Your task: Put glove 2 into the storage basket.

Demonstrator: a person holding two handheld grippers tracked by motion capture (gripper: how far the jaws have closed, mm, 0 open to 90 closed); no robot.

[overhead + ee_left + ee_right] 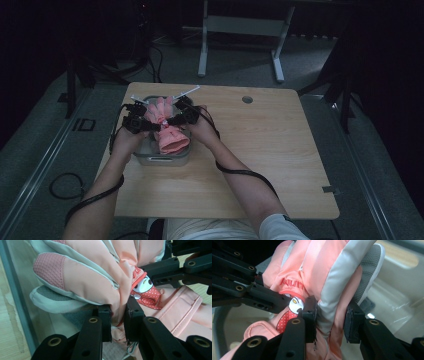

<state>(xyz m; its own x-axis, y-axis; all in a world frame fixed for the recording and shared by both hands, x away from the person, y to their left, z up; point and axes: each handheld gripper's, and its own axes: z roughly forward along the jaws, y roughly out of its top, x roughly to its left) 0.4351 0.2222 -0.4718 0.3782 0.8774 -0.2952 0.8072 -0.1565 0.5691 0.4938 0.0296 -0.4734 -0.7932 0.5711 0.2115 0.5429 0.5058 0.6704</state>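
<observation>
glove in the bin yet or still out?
Partly in. The pink glove hangs over the clear bin, pinched by the left gripper and the right gripper; its cuff overlaps the near rim.

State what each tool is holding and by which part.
Both grip the pink glove: the left tool pinches a fold at its middle, the right tool its grey-trimmed side edge.

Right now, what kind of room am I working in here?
Likely a lab or recording workspace, not a home. A plain wooden table with a cable hole stands on grey carpet, dark curtains close it in, and the white frame of another desk stands behind. Cables trail across the floor.
</observation>
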